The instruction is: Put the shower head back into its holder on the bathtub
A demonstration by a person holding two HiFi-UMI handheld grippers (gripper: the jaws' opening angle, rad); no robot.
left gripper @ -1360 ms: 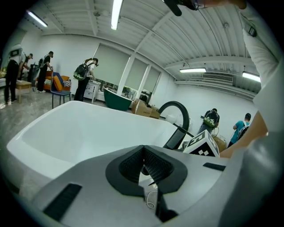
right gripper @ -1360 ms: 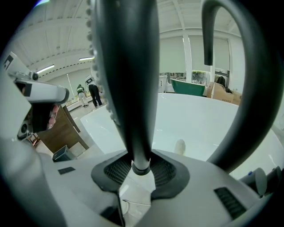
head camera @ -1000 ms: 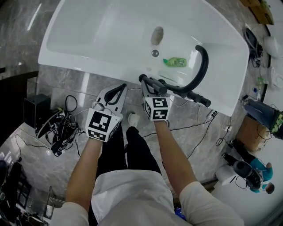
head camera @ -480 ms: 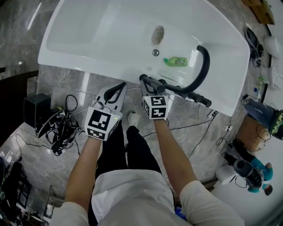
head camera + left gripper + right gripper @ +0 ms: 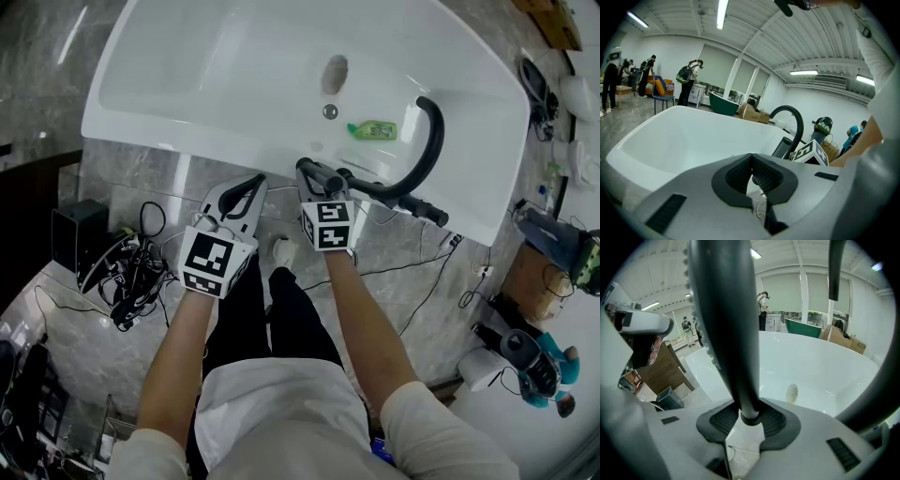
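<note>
Shower head (image 5: 354,185), a black wand, lies lengthwise along the near rim of the white bathtub (image 5: 169,122). Its left end is clamped in my right gripper (image 5: 315,178), and I can't tell where its right end stops. Its black hose (image 5: 433,131) arcs over the tub. My left gripper (image 5: 249,190) is closed on nothing. The right gripper view cuts off the wand's top.

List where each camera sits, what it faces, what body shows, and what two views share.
Head view: on the head, steeply down at the bathtub; forearms, left gripper, right gripper show.
Left gripper view: on that gripper, across the bathtub; its shut, empty jaws show.
Right gripper view: on that gripper, into the bathtub; jaws clamp the shower head.
Shared: head and left gripper views both show the arched spout.
</note>
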